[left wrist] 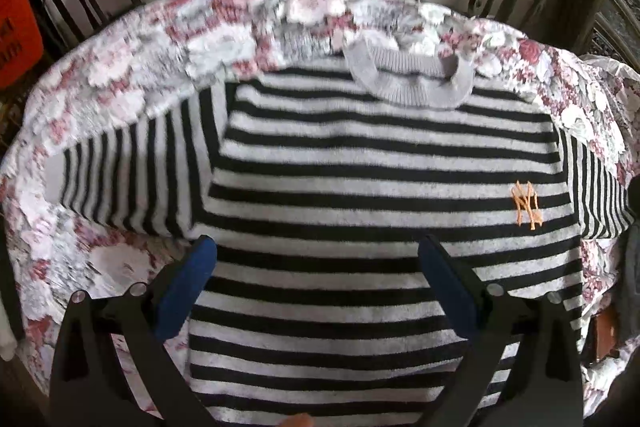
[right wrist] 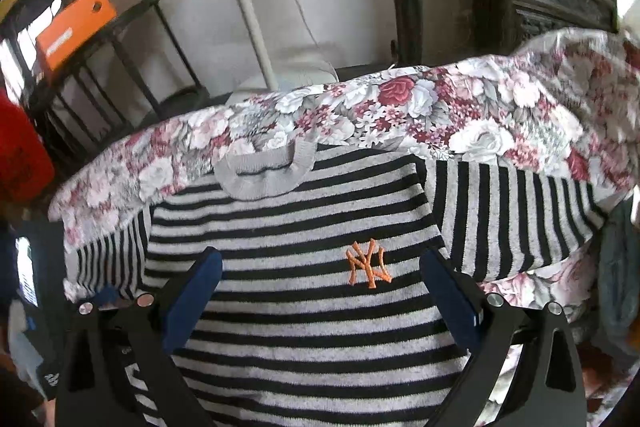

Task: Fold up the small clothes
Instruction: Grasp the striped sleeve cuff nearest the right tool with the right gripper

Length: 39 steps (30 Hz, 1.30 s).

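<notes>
Floral cloth [left wrist: 120, 99] is spread over the worktop, and the striped sweater [left wrist: 360, 155] is laid flat on it, face up, collar [left wrist: 404, 83] toward the far edge and both sleeves out sideways. Its long axis is run straight away from both sets of fingers. The left gripper [left wrist: 318, 283] and right gripper [right wrist: 322, 295] are held above the sweater's body, spread wide and empty. The right sleeve [right wrist: 512, 219] is shown fully only in the right view, the left sleeve [left wrist: 132, 171] in the left; each sleeve is judged nearer its own gripper.
</notes>
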Available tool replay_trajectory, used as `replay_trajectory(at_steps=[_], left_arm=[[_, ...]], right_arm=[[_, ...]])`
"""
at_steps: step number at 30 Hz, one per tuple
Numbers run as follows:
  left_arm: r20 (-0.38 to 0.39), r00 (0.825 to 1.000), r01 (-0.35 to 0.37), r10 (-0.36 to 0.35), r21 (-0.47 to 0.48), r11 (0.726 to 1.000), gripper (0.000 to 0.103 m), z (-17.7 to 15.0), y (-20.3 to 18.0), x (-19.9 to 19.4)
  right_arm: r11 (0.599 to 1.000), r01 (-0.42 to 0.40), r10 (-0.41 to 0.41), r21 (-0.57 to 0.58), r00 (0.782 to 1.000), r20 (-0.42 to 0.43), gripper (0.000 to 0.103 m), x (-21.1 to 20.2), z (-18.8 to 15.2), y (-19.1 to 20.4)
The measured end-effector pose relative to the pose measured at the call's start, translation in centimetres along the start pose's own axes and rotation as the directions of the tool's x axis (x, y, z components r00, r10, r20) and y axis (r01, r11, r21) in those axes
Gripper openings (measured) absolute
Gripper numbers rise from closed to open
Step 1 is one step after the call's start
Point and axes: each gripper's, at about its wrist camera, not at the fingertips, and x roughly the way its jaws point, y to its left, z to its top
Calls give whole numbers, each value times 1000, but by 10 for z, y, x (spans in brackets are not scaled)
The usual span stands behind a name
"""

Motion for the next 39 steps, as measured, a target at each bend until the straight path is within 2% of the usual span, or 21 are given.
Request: replay_trajectory(at_steps=[2, 6, 10, 14, 17, 20, 23, 24, 25, 27, 29, 32, 35, 36, 37, 39], left_arm=[[-15, 1000, 2, -2, -19, 1000, 98, 0, 4, 5], [-41, 999, 30, -31, -27, 999, 98, 1, 6, 13], [-64, 998, 23, -24, -16, 1000, 98, 6, 0, 20], [-80, 997, 11, -13, -17, 1000, 98, 7, -4, 24], [-95, 995, 16, -19, -30, 999, 98, 7, -14, 30], [-117, 992, 41, -39, 11, 999, 98, 4, -35, 40], [-101, 995, 9, 3, 115, 993, 98, -5, -63, 48], [-101, 995, 8, 5, 133, 991, 98, -6, -69, 51], [-112, 994, 28, -13, 140, 990, 98, -6, -77, 55], [-131, 990, 71, -54, 130, 989, 98, -5, -88, 59], [-145, 985, 111, -91, 140, 984, 98, -4, -99, 61], [-170, 979, 152, -115, 220, 964, 98, -10, -120, 60], [-216, 968, 186, -126, 284, 941, 98, -21, -135, 61], [-232, 965, 190, -124, 290, 938, 98, -25, -137, 63], [-254, 959, 197, -122, 292, 936, 98, -27, -138, 68], [-302, 946, 208, -118, 284, 936, 99, -30, -138, 79]], right_arm=[[999, -11, 11, 36, 1000, -6, 99, 10, -1, -20], [989, 41, -36, 143, 999, -40, 99, 32, 3, -66], [942, -31, 27, 335, 1000, 15, 99, 29, 4, -127], [893, 36, -64, 449, 997, 46, 99, 15, -10, -184], [846, 96, -126, 525, 992, 22, 97, 9, -20, -220], [804, 101, -130, 586, 991, 8, 89, 8, -27, -245], [765, 113, -139, 634, 990, -8, 77, 14, -30, -268], [746, 127, -147, 653, 989, -23, 69, 18, -32, -276], [723, 134, -152, 677, 988, -33, 61, 21, -34, -285], [681, 132, -147, 720, 988, -42, 54, 28, -35, -297], [656, 134, -145, 742, 988, -50, 54, 37, -33, -307], [644, 159, -161, 749, 984, -70, 52, 51, -30, -314], [634, 183, -197, 751, 978, -72, 41, 58, -31, -319], [636, 185, -205, 749, 976, -67, 27, 57, -30, -319], [639, 172, -202, 750, 978, -52, 7, 56, -30, -319], [639, 119, -175, 760, 985, -7, 7, 50, -29, -319]])
